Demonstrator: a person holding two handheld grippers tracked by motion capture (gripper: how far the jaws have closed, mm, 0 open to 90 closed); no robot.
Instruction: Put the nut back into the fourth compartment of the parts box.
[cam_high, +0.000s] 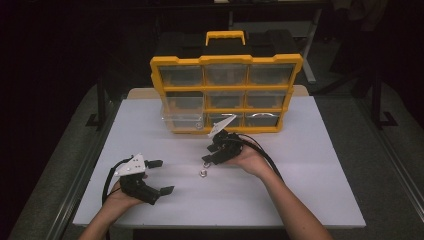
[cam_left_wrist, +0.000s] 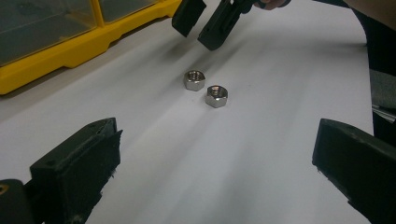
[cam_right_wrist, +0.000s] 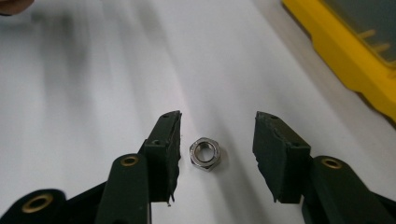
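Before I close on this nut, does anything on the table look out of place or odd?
One thing: the bottom-left drawer of the yellow organizer sticks out past its neighbours, so it is partly open. Otherwise nothing stands out. Two nuts lie loose on the table, one between the open jaws of the right gripper, the other just beside it.

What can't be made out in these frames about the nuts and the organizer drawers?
- Drawer contents: in the high view the organizer drawers are too small and glary to read.
- Second nut: the left gripper view shows two hex nuts; in the right gripper view the right tool frames one nut, and the other falls outside the frame.
- Thread detail: too small.
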